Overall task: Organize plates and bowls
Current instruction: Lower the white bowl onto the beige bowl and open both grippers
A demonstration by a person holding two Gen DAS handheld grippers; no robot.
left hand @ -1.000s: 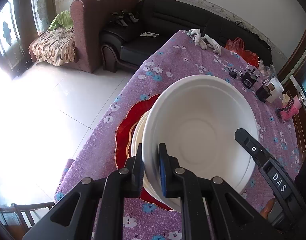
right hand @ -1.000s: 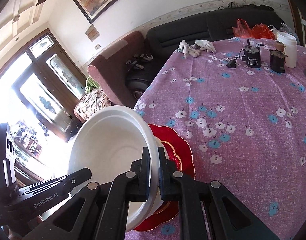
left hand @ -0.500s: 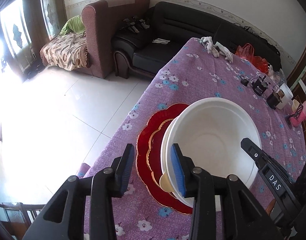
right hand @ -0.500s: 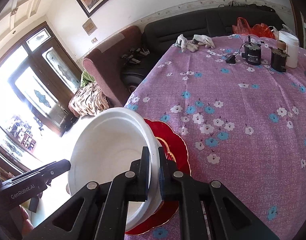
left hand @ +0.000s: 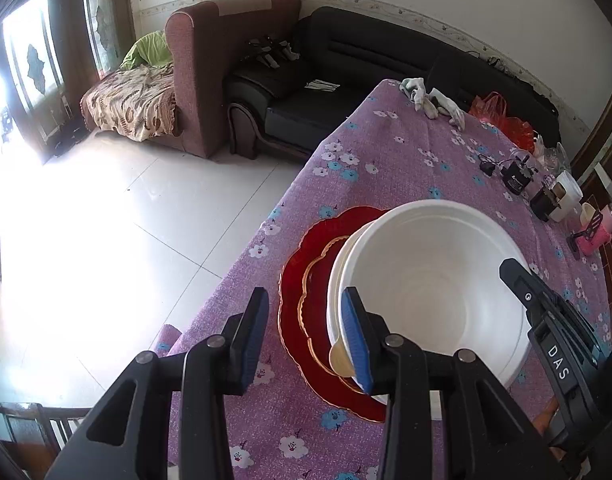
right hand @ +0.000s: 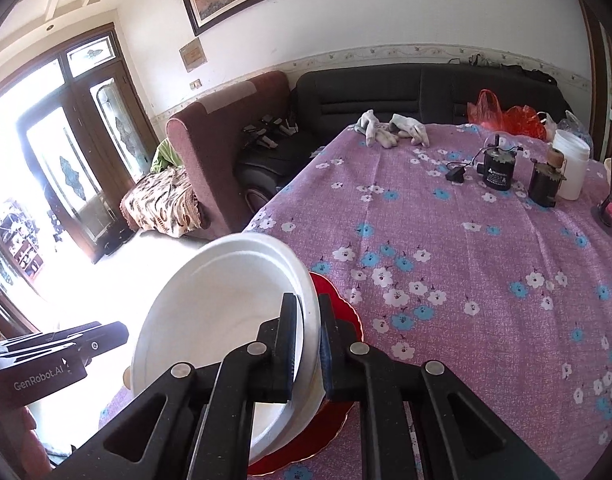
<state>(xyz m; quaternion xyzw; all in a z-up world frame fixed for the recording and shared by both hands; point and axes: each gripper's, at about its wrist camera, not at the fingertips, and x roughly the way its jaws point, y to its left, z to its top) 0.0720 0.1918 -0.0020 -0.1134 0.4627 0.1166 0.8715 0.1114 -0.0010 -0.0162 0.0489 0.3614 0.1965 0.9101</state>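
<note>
A large white bowl (left hand: 433, 288) leans over a red scalloped plate (left hand: 302, 280) with gold trim, near the left edge of the purple flowered table. A cream dish edge (left hand: 339, 356) shows under the bowl. My left gripper (left hand: 304, 336) is open. Its right pad stands by the bowl's near rim without pressing it, and the red plate shows in the gap. In the right wrist view my right gripper (right hand: 307, 320) pinches the rim of the white bowl (right hand: 210, 320) above the red plate (right hand: 337, 308), and its jaws are opening slightly.
The table edge (left hand: 242, 264) drops to a white tiled floor on the left. At the far end lie grey gloves (right hand: 389, 132), two small black motors (right hand: 497, 168), a white jar (right hand: 571, 168) and a red bag (right hand: 501, 116). An armchair and a black sofa stand beyond.
My left gripper let go of the bowl's rim, opened and drew back a little. The right gripper kept its hold on the opposite rim, its fingers now slightly further apart.
</note>
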